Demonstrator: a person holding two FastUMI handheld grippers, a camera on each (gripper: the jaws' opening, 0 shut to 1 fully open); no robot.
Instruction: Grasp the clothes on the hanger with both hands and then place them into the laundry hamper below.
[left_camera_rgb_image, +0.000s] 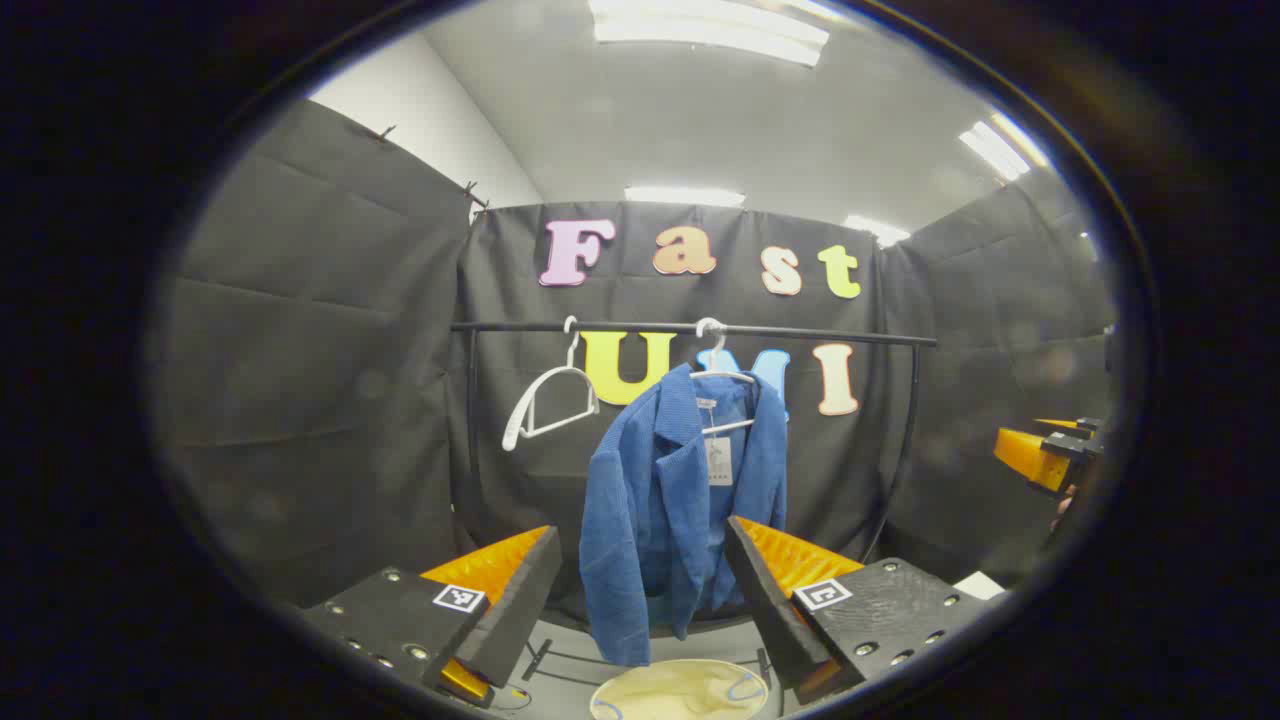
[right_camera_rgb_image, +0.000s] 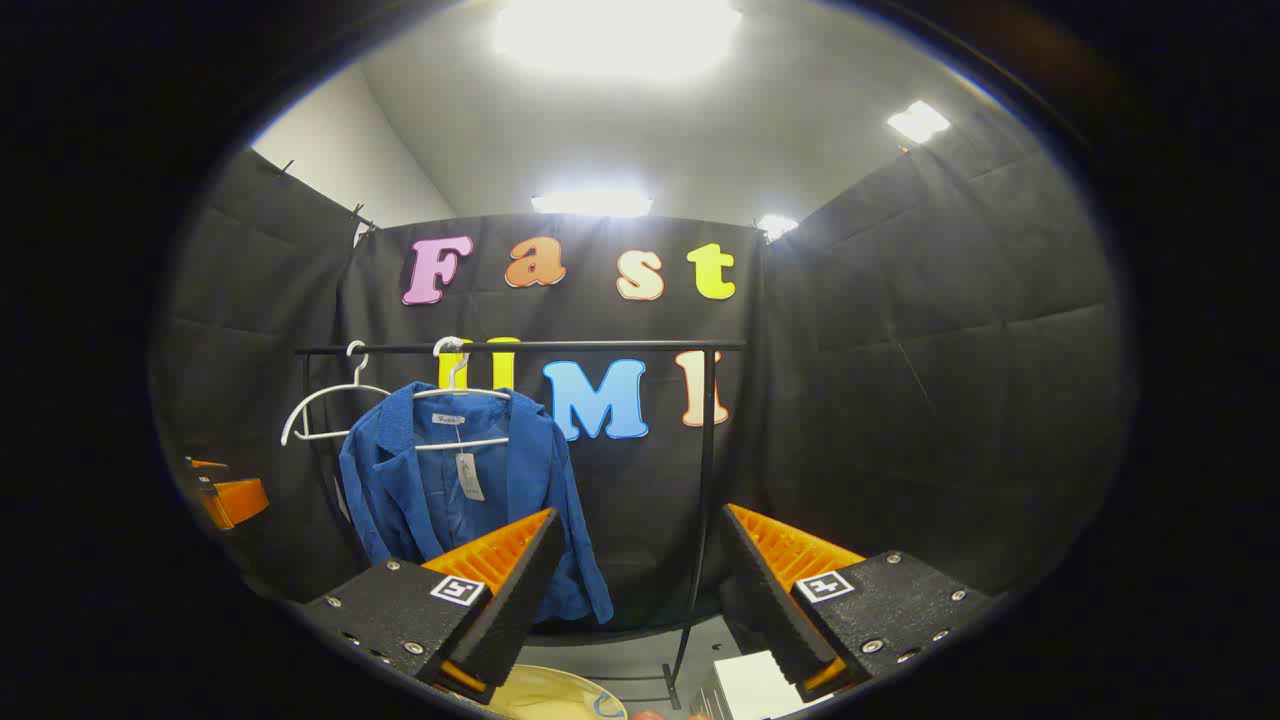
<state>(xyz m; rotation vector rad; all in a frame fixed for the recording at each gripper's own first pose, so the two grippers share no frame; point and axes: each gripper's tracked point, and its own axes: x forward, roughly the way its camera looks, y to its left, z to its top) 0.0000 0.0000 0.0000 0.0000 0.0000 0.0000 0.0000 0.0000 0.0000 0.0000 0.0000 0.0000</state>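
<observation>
Black cloth walls the booth. On the rail (left_camera_rgb_image: 690, 328) hang a bare hanger (left_camera_rgb_image: 545, 400), then the blue jacket (left_camera_rgb_image: 670, 500), soft and probably light; take it at both shoulders. Hamper (left_camera_rgb_image: 680, 690) sits below. Left claw (left_camera_rgb_image: 640, 590) and right claw (right_camera_rgb_image: 640, 590) are both released, well short of the jacket.

The left gripper (left_camera_rgb_image: 640, 600) is built from two blocky matte black finger mounts, each dotted with round silver screw heads along its top face. Each mount carries a small square white tag printed with a black coded marking near its inner corner. The fingers (left_camera_rgb_image: 515, 605) are wedge-shaped slabs with ridged backs. The right gripper (right_camera_rgb_image: 640, 600) has the same make: black textured mounts, silver screws, a white square marker on each side, and ribbed wedge fingers (right_camera_rgb_image: 770, 600).
</observation>
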